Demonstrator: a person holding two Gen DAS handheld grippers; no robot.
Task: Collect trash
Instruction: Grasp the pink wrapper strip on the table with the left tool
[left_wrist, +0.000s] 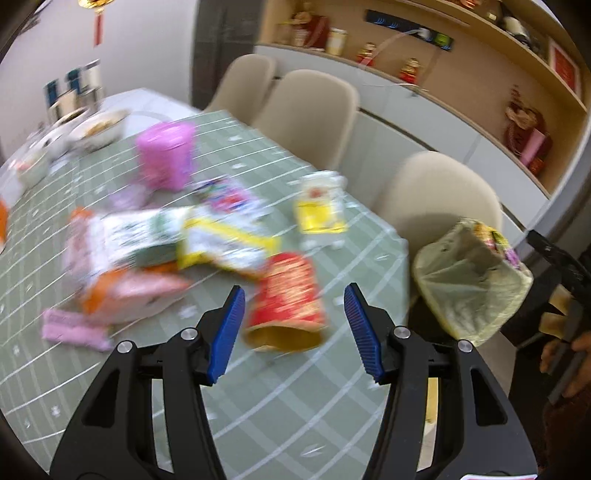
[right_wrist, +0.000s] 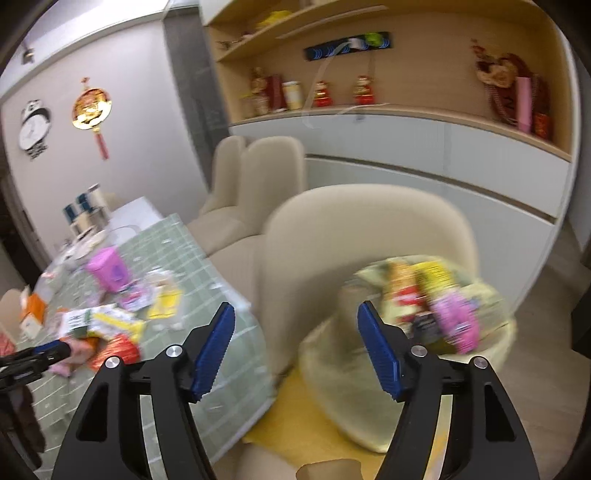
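Observation:
A red paper cup (left_wrist: 291, 295) lies on its side on the green checked tablecloth (left_wrist: 288, 398), mouth toward me. My left gripper (left_wrist: 294, 288) is open around it, with a gap between each blue pad and the cup. Beyond it lie blurred wrappers (left_wrist: 155, 240), a yellow-labelled packet (left_wrist: 321, 210) and a pink box (left_wrist: 166, 155). A bin lined with a pale yellow bag (left_wrist: 469, 280) stands off the table's right end. My right gripper (right_wrist: 295, 305) hangs open and empty just left of that bin (right_wrist: 495, 332), which holds several wrappers (right_wrist: 436, 306). The left gripper (right_wrist: 37, 354) shows at that view's left edge.
Beige chairs (left_wrist: 306, 110) line the table's far side, and one (right_wrist: 369, 236) stands right behind the bin. Bowls and dishes (left_wrist: 99, 129) sit at the table's far left end. A sideboard with shelves (right_wrist: 406, 140) runs along the back wall. A hand (left_wrist: 569, 354) shows at the right.

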